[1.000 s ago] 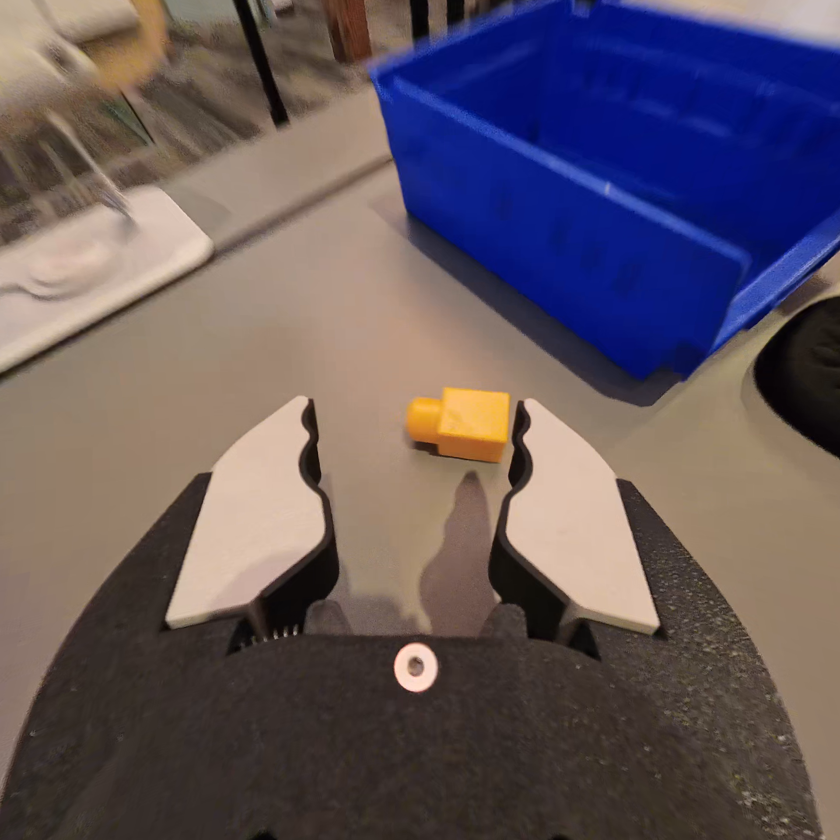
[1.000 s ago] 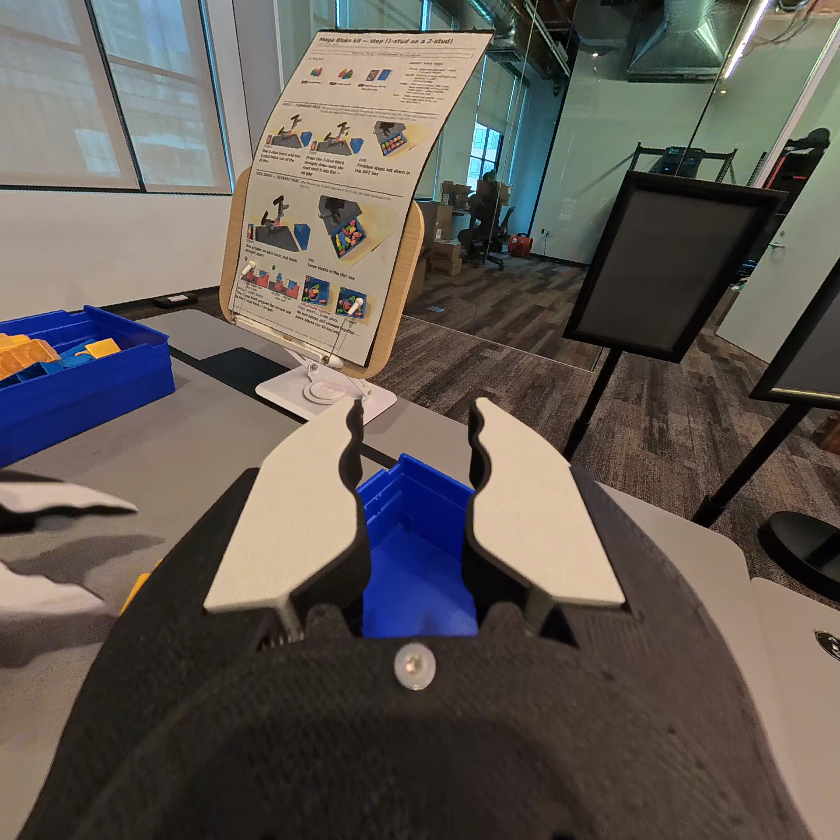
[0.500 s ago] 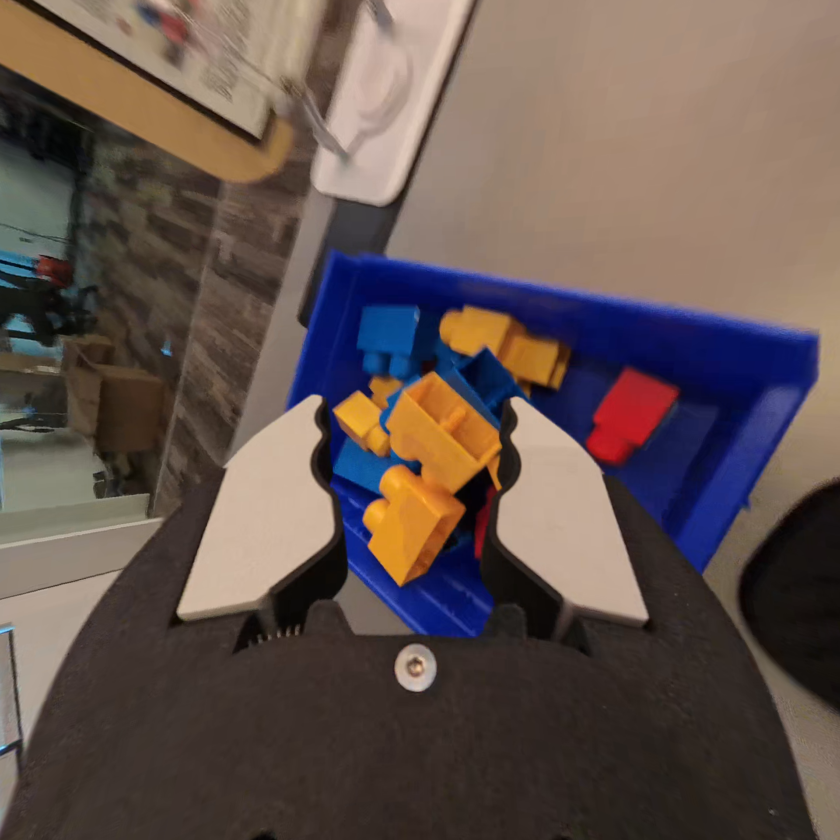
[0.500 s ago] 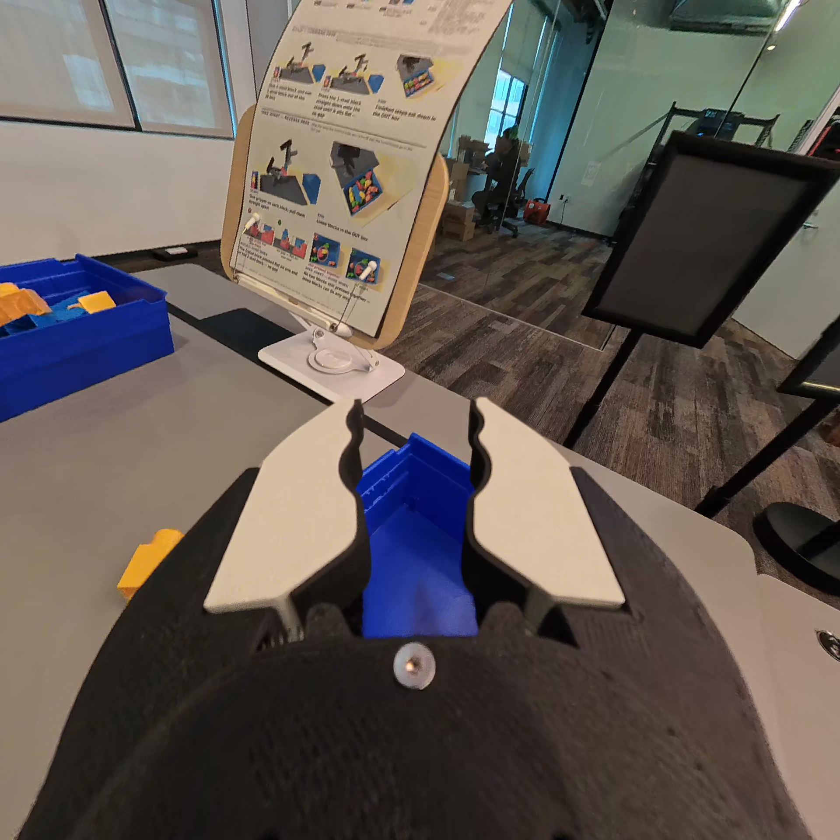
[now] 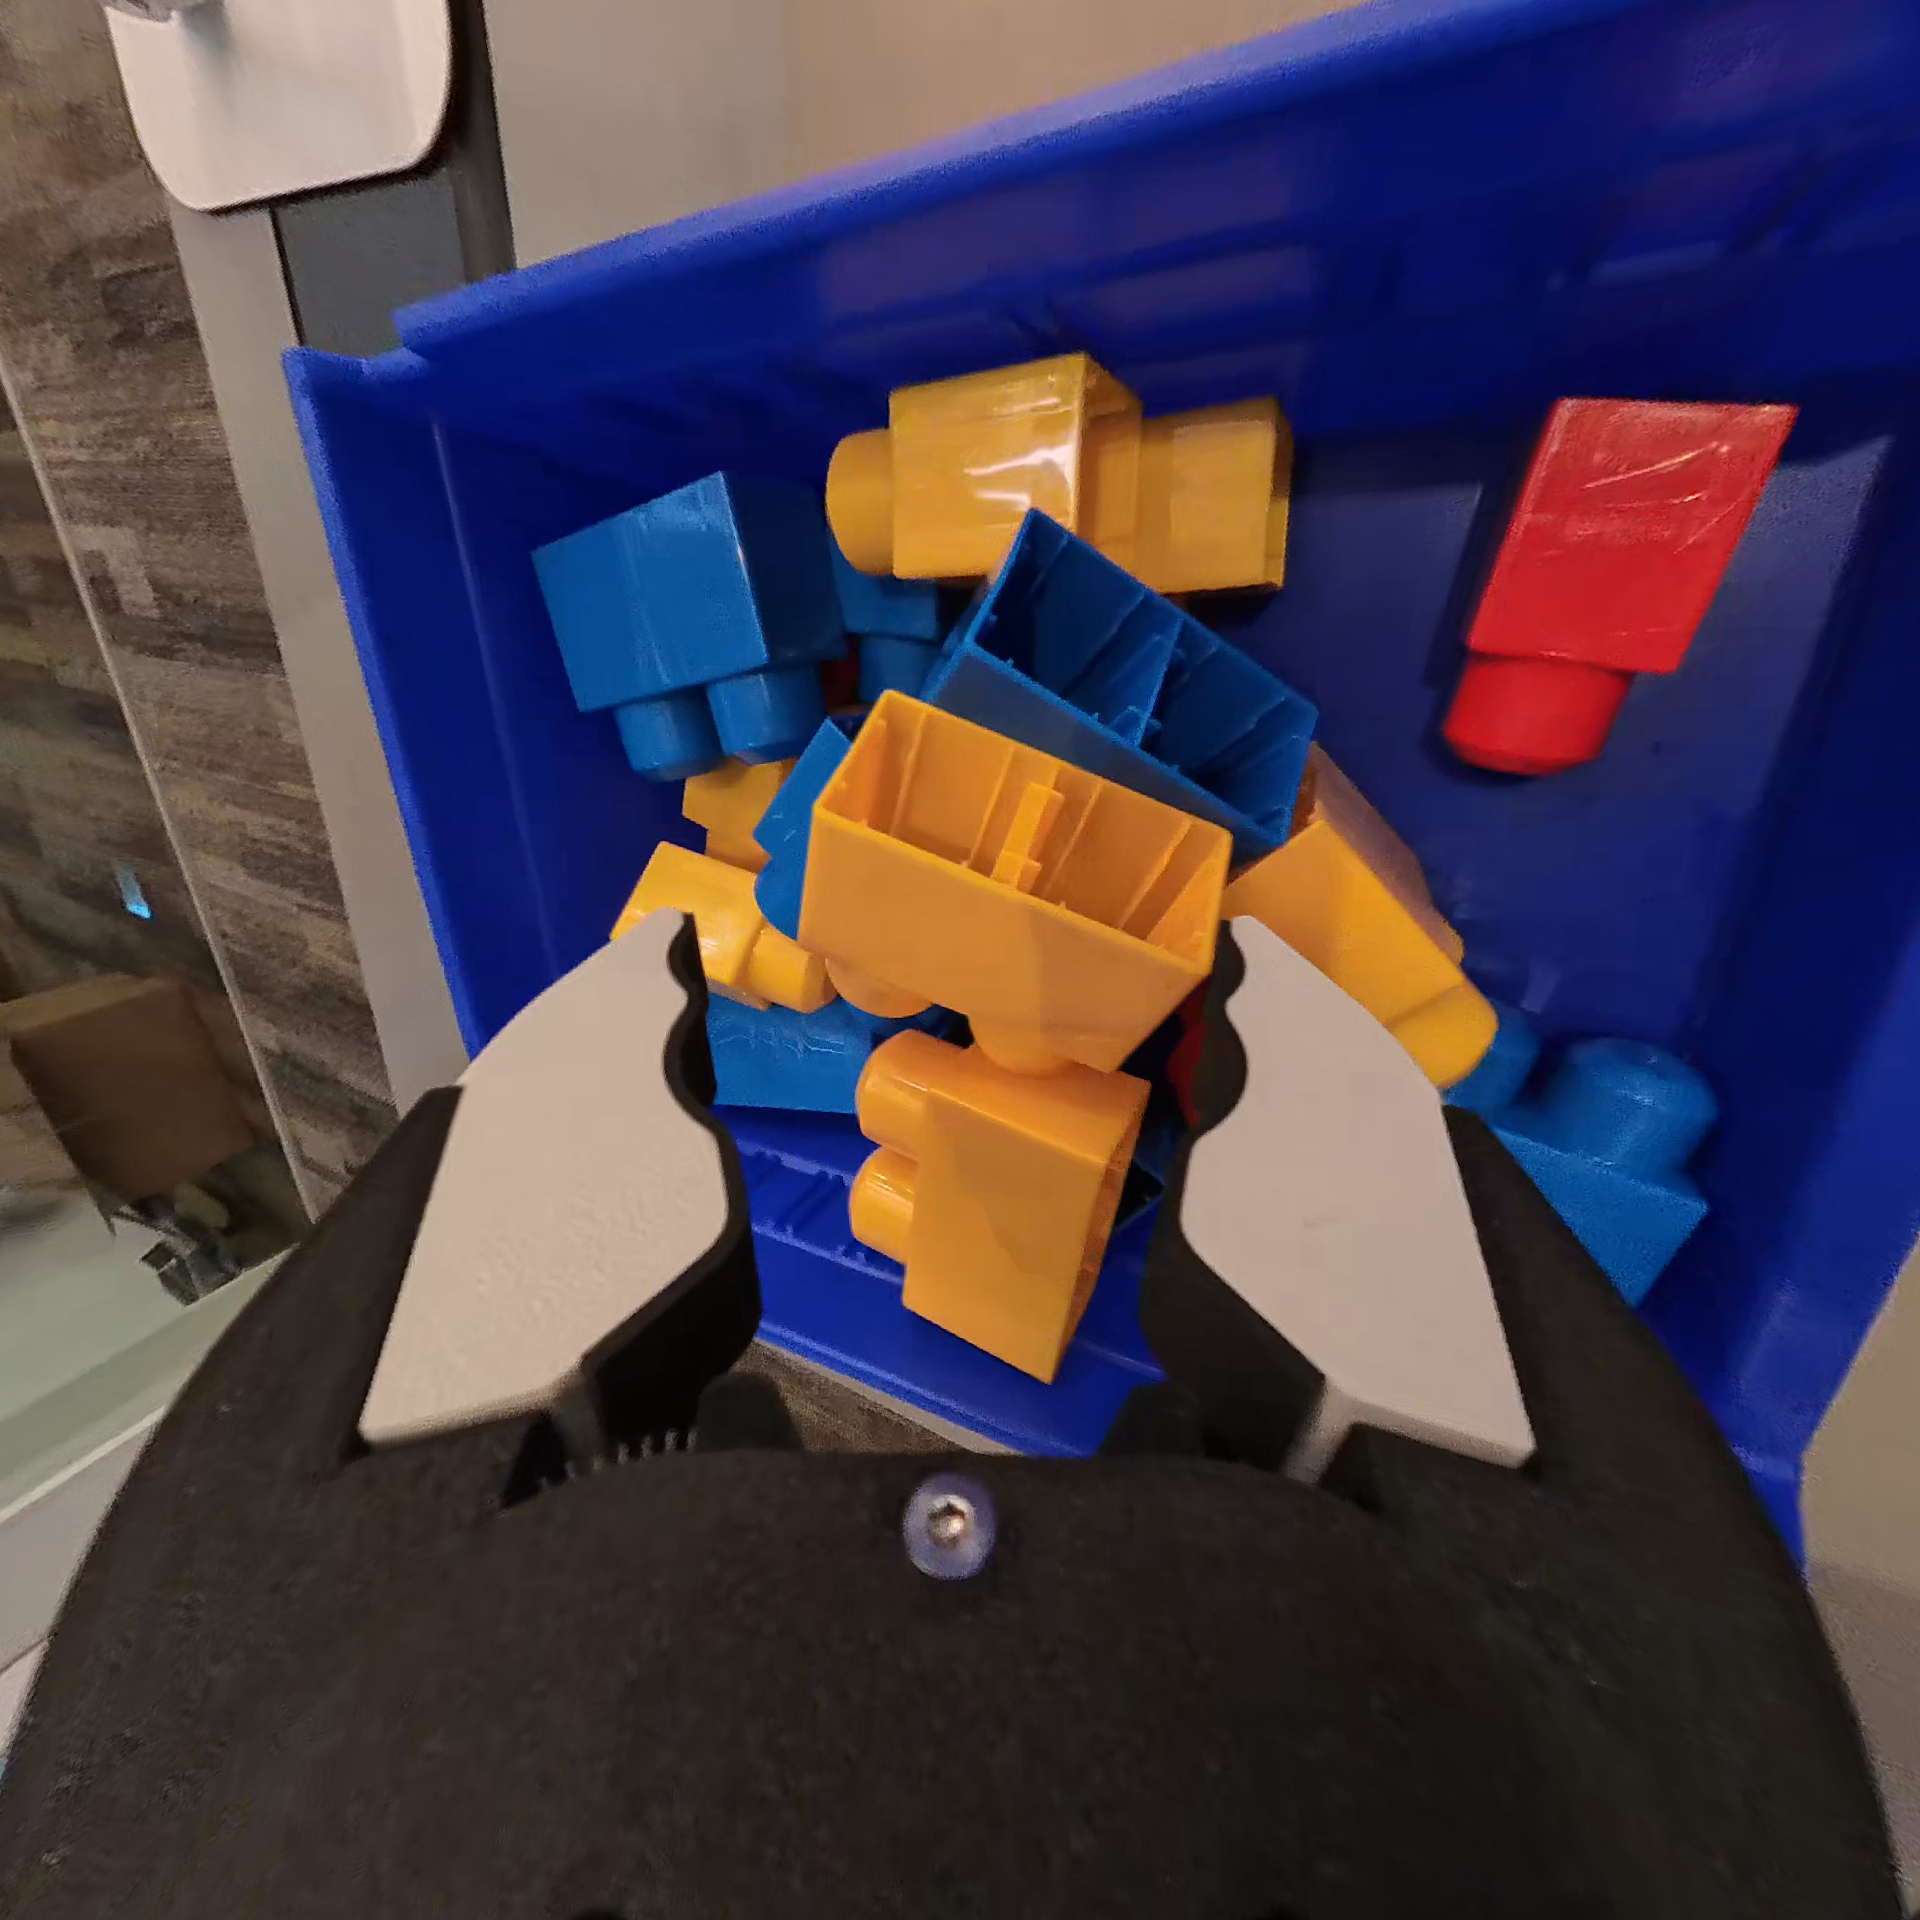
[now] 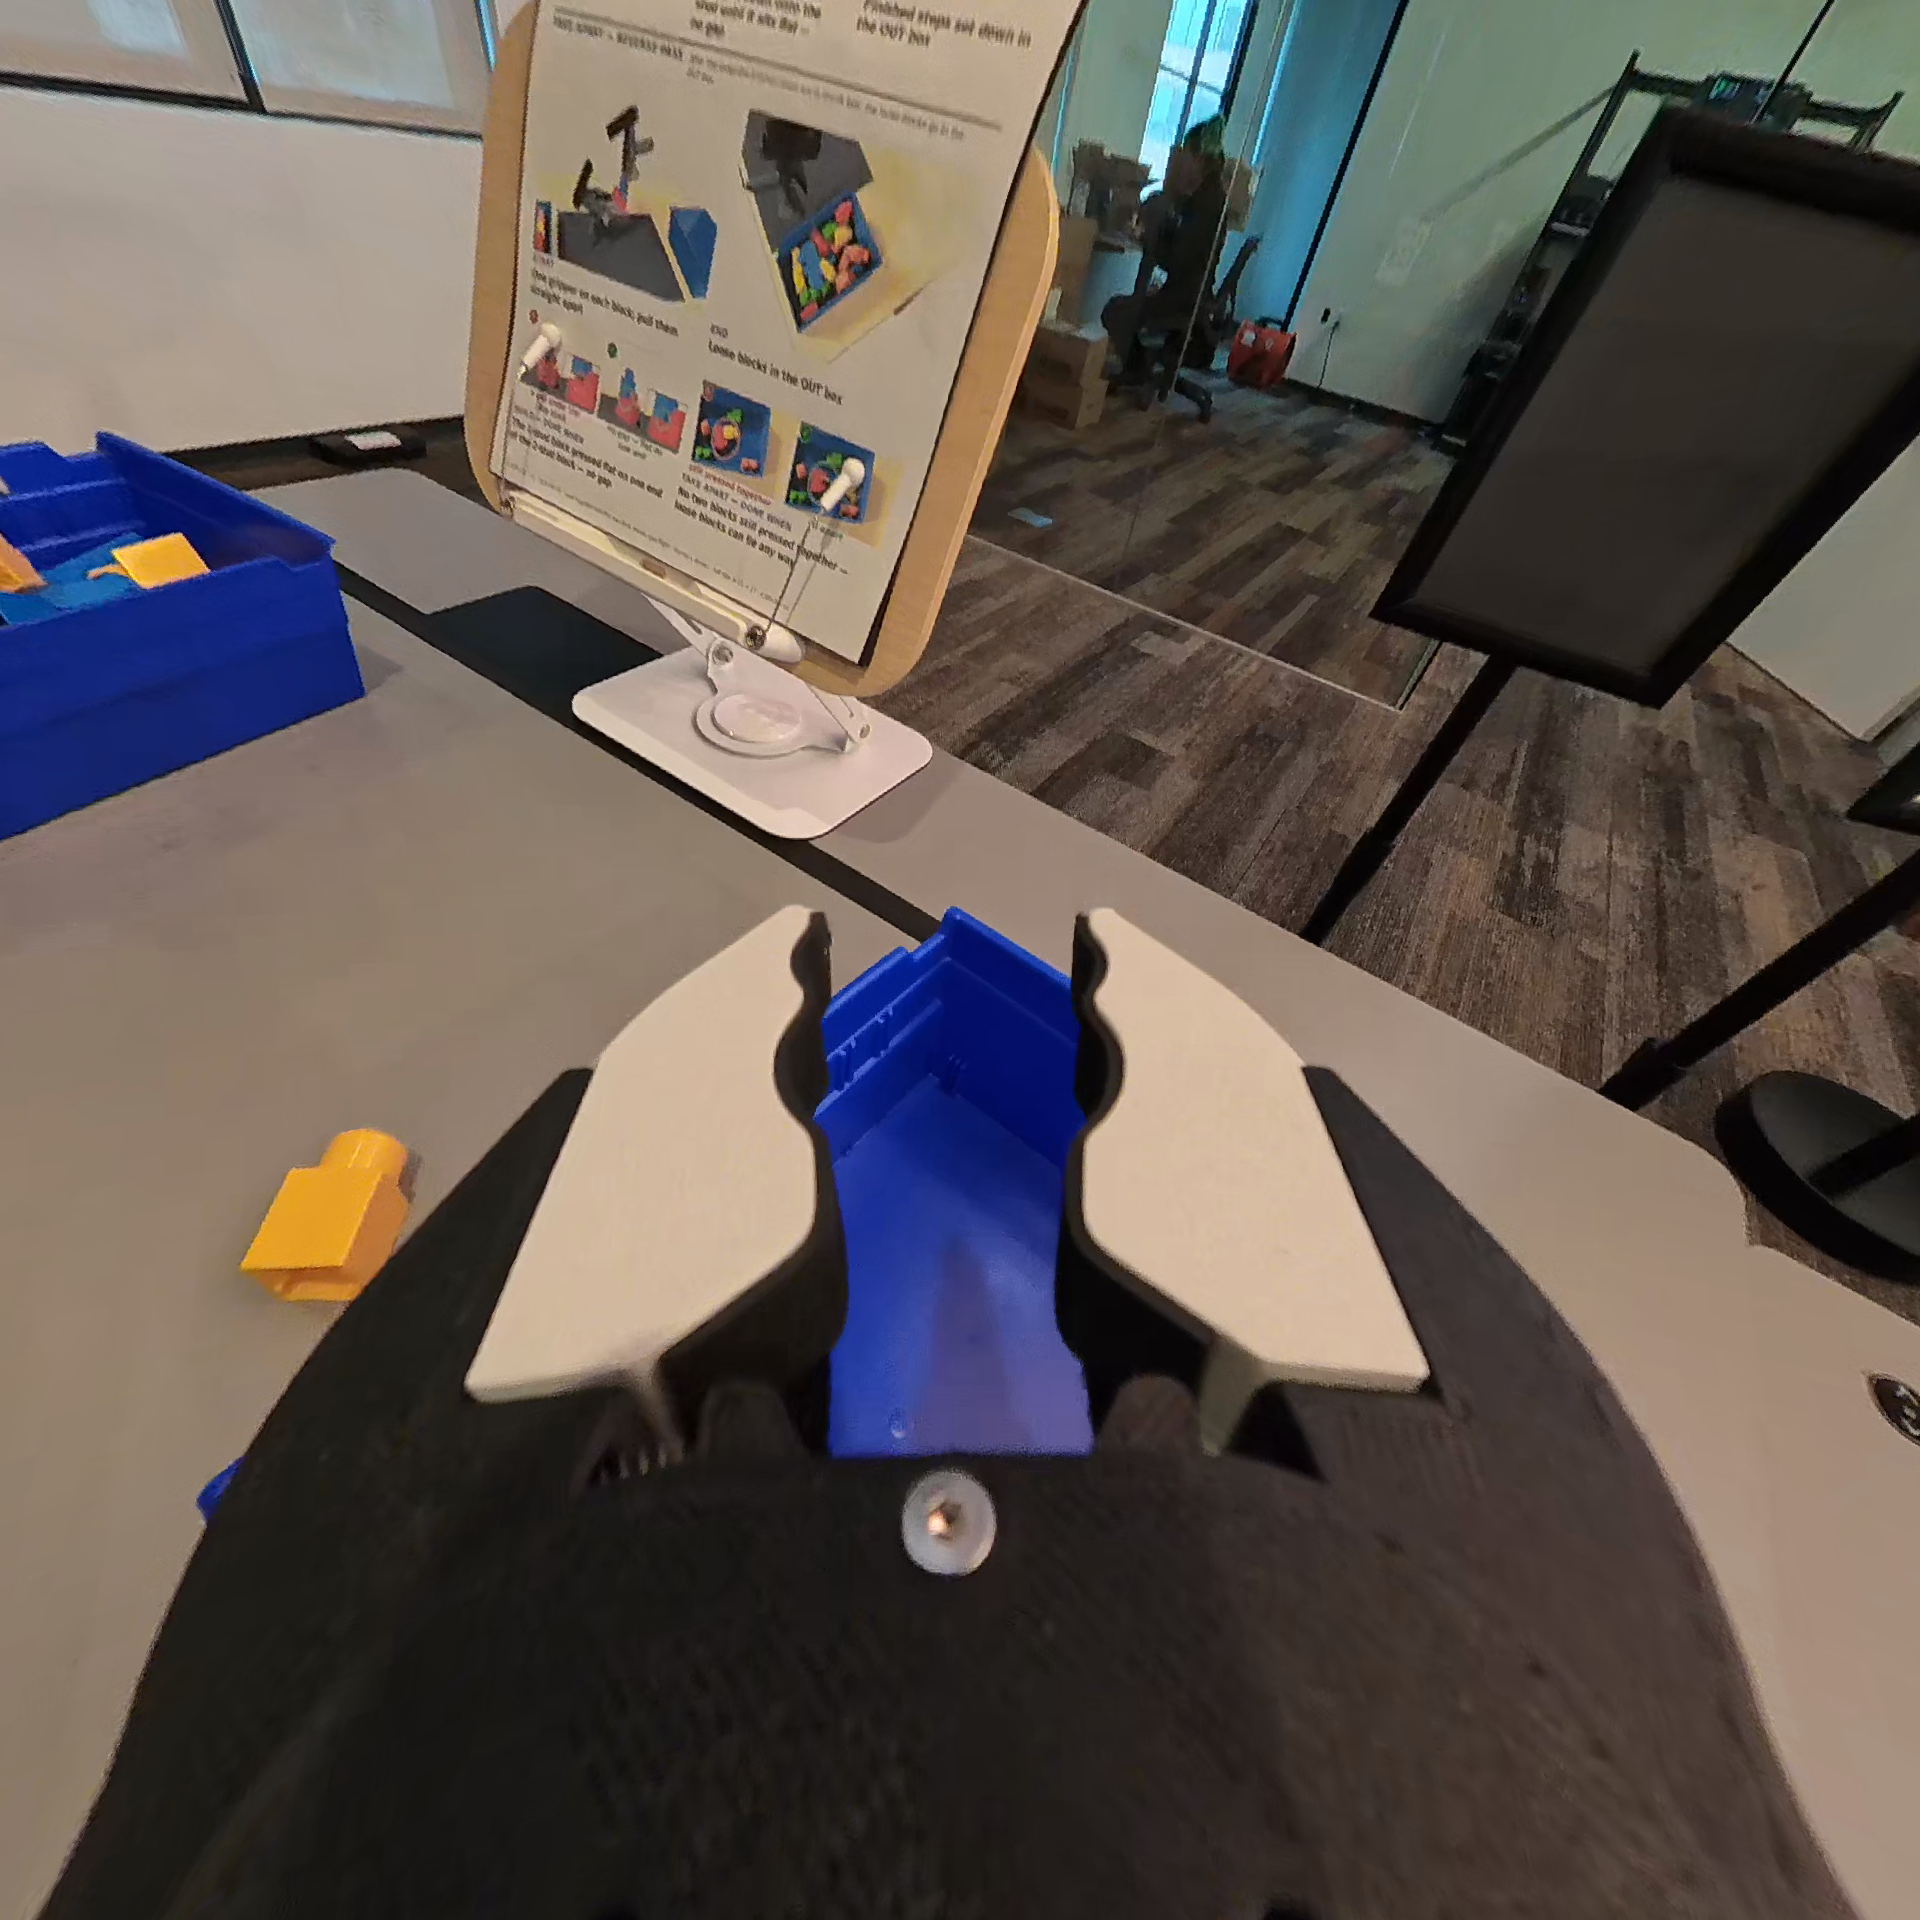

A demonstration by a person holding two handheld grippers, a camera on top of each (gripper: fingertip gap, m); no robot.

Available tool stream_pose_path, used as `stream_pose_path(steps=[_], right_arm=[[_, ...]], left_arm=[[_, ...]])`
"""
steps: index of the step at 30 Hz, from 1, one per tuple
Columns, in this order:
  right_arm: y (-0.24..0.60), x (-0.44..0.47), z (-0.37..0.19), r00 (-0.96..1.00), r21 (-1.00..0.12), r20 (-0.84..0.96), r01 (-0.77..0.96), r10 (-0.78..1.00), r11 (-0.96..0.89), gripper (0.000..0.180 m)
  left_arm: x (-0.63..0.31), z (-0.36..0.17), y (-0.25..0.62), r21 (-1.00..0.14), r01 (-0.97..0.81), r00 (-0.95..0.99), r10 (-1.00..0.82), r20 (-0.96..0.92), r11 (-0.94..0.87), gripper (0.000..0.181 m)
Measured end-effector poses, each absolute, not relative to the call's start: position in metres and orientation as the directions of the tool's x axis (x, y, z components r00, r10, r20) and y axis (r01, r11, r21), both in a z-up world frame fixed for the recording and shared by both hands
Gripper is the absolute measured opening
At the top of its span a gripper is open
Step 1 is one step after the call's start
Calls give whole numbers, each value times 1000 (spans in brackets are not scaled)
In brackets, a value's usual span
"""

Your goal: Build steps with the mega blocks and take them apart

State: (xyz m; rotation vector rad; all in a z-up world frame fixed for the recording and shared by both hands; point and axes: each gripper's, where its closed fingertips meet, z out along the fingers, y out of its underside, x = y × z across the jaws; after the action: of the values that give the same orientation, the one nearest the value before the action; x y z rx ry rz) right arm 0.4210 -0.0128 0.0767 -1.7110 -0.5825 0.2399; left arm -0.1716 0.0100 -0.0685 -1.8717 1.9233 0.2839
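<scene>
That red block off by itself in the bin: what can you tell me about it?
The red block looks like glossy plastic, a boxy body with one round stud, lying on its side with the stud pointing toward the camera. It rests on the floor of the blue bin, in a far corner near the wall, apart from the blue and yellow pile. Nothing grips it.

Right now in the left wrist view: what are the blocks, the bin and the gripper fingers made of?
Blocks, e.g. the yellow block: looks like glossy moulded plastic; hollow ribbed underside and sheen.
Blue bin: probably rigid plastic, semi-gloss, with moulded ribs.
Left gripper fingers: matte pale grey faces over black edging, likely plastic or printed; pad material unclear. The body looks grainy black.
</scene>
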Motion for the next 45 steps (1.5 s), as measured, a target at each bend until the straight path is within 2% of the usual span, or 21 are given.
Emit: stream_pose_path(steps=[2,5,12,18,21,24,27,29,32,36,39,45], right_arm=[[-10,420,69,850,-953,159,265,502,-147,45],[-6,418,59,848,-940,168,292,502,-178,45],[-1,412,48,830,-921,193,338,523,-196,45],[-5,413,55,827,-938,158,297,540,-181,45],[-8,401,69,827,-965,77,202,556,-168,45],[-19,360,86,759,-980,-58,81,649,-182,45],[-36,312,89,622,-967,-181,29,762,-254,45],[-44,295,88,568,-958,-217,34,794,-286,45],[-48,287,85,552,-956,-212,55,807,-289,45],[-50,286,83,527,-951,-231,54,818,-304,45],[-49,285,81,508,-945,-259,42,821,-324,45],[-42,271,50,481,-904,-308,122,821,-411,45]], left_arm=[[-169,-73,12,-168,-982,-4,-910,-415,81,92],[-165,-80,8,-187,-978,-26,-939,-342,95,80],[-166,-73,17,-193,-978,7,-923,-385,74,78],[-142,-16,5,-247,-963,27,-868,-495,111,77],[-94,22,-19,-292,-931,-18,-827,-561,219,78],[-35,37,-51,-286,-891,-118,-787,-606,353,78],[23,20,-81,-285,-844,-222,-780,-584,454,78],[54,-9,-94,-245,-826,-310,-772,-555,508,77],[84,-66,-107,-145,-817,-441,-766,-467,559,77],[96,-129,-112,47,-800,-572,-737,-359,598,77],[107,-153,-120,73,-759,-632,-706,-319,647,77],[125,-152,-125,-4,-758,-620,-723,-305,652,77]])
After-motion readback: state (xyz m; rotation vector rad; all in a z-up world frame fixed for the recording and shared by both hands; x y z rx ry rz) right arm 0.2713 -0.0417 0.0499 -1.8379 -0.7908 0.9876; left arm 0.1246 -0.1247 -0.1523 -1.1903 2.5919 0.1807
